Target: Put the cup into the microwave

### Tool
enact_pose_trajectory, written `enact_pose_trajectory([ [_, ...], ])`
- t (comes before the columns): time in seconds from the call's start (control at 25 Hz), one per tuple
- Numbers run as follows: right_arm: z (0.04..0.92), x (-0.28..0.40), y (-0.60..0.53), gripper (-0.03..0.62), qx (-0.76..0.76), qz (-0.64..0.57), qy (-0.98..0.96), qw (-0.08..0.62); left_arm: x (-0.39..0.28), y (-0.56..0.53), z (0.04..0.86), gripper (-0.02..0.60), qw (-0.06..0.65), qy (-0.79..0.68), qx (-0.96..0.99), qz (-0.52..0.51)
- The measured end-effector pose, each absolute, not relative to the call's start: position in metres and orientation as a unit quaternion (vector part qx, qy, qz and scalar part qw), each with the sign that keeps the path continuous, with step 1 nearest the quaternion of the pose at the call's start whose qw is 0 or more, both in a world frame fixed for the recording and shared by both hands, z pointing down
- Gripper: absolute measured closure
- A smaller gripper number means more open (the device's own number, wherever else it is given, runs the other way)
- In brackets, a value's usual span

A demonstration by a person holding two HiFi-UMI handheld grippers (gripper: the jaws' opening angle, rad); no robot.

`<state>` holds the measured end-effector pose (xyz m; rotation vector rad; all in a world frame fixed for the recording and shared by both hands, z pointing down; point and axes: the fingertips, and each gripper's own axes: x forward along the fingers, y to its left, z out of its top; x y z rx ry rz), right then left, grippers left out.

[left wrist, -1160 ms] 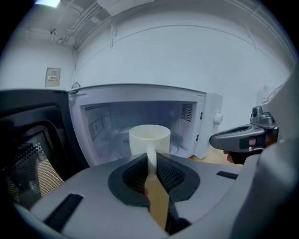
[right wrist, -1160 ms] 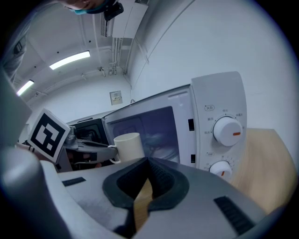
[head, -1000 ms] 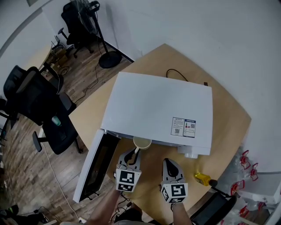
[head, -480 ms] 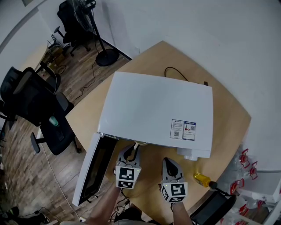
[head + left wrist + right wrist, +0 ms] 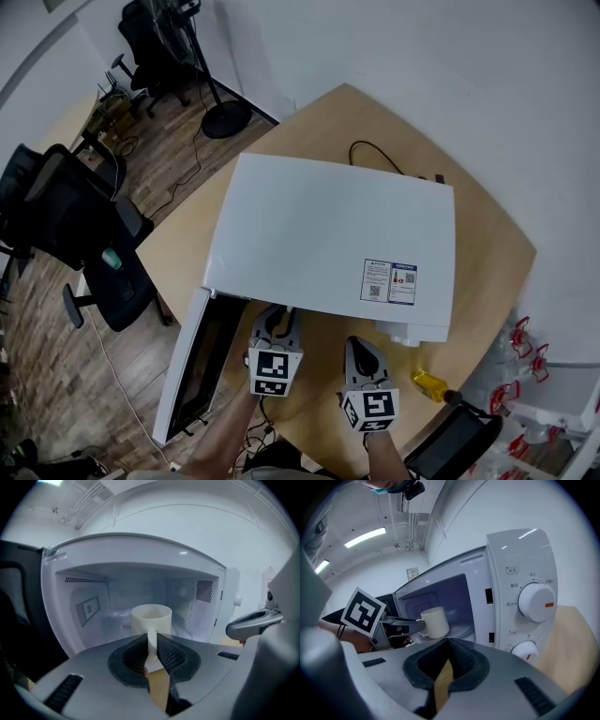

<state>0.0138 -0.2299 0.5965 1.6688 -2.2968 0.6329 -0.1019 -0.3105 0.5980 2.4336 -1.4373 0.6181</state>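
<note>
The white microwave stands on the round wooden table with its door swung open to the left. My left gripper reaches under the front edge of the microwave's top, which hides the cup in the head view. In the left gripper view the cream cup hangs upright just inside the lit cavity, its handle pinched by the left gripper. The right gripper view shows the same cup at the cavity's mouth. My right gripper hovers before the control panel, shut and empty.
Two dials sit on the control panel at the cavity's right. A small yellow object lies near the table's front right edge. A black cable runs behind the microwave. Office chairs and a fan stand are on the floor at left.
My left gripper has moved forward with the cup, which has passed out of the head view under the microwave's top. The right gripper has stayed in place.
</note>
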Motion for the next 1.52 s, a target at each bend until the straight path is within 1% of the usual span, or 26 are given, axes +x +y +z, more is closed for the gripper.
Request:
enact_pose_trajectory([
  [0.44, 0.597, 0.016, -0.237, 0.576, 0.57, 0.22, -0.784, 0.115, -0.098, -0.32, 0.598, 0.515, 0.117, -0.494, 0.835, 0.213],
  [0.52, 0.598, 0.015, -0.237, 0.577, 0.569, 0.221, -0.784, 0.114, -0.095, -0.319, 0.6, 0.506, 0.121, -0.485, 0.839, 0.215],
  [0.64, 0.597, 0.015, -0.236, 0.577, 0.568, 0.221, -0.785, 0.112, -0.091, -0.316, 0.602, 0.386, 0.139, -0.469, 0.848, 0.206],
  [0.76, 0.596, 0.017, -0.235, 0.576, 0.568, 0.221, -0.785, 0.11, -0.091, -0.315, 0.601, 0.34, 0.144, -0.471, 0.847, 0.199],
  [0.88, 0.594, 0.018, -0.233, 0.577, 0.57, 0.221, -0.784, 0.109, -0.09, -0.314, 0.597, 0.331, 0.141, -0.472, 0.848, 0.195],
  [1.08, 0.589, 0.021, -0.229, 0.577, 0.571, 0.214, -0.785, 0.106, -0.09, -0.309, 0.589, 0.331, 0.124, -0.475, 0.849, 0.196],
  [1.52, 0.553, 0.029, -0.207, 0.576, 0.569, 0.181, -0.797, 0.094, -0.095, -0.275, 0.555, 0.336, 0.109, -0.497, 0.84, 0.188],
])
